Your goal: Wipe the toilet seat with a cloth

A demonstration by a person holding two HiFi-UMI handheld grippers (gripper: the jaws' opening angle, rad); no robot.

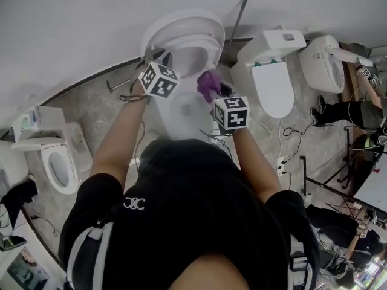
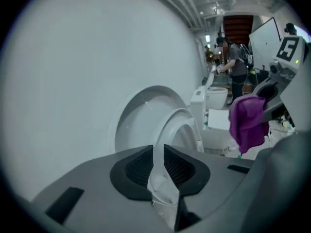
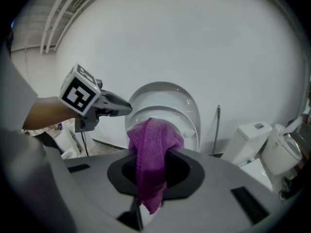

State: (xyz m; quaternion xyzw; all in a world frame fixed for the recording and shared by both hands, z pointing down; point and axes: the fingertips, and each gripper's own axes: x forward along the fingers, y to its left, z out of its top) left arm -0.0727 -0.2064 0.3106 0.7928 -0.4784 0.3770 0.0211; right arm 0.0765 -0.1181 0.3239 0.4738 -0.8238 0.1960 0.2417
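The white toilet stands against the wall, with its lid (image 1: 181, 20) and its seat (image 1: 204, 41) both tipped up, the seat leaning on the lid. My left gripper (image 1: 163, 56) is at the seat's left edge. In the left gripper view the seat (image 2: 179, 125) lies just ahead of the left gripper (image 2: 158, 161), whose jaws stand a narrow slit apart with only white showing through. My right gripper (image 1: 213, 92) hovers over the bowl (image 1: 184, 113), shut on a purple cloth (image 3: 153, 144) that hangs from its pads. That cloth (image 1: 208, 83) is bunched right of the seat.
Other white toilets stand to the right (image 1: 272, 71), far right (image 1: 323, 62) and left (image 1: 57, 162). A metal rod (image 1: 237, 23) leans on the wall behind. Cables (image 1: 290, 132) trail over the grey floor. A person (image 1: 357, 107) stands at the far right.
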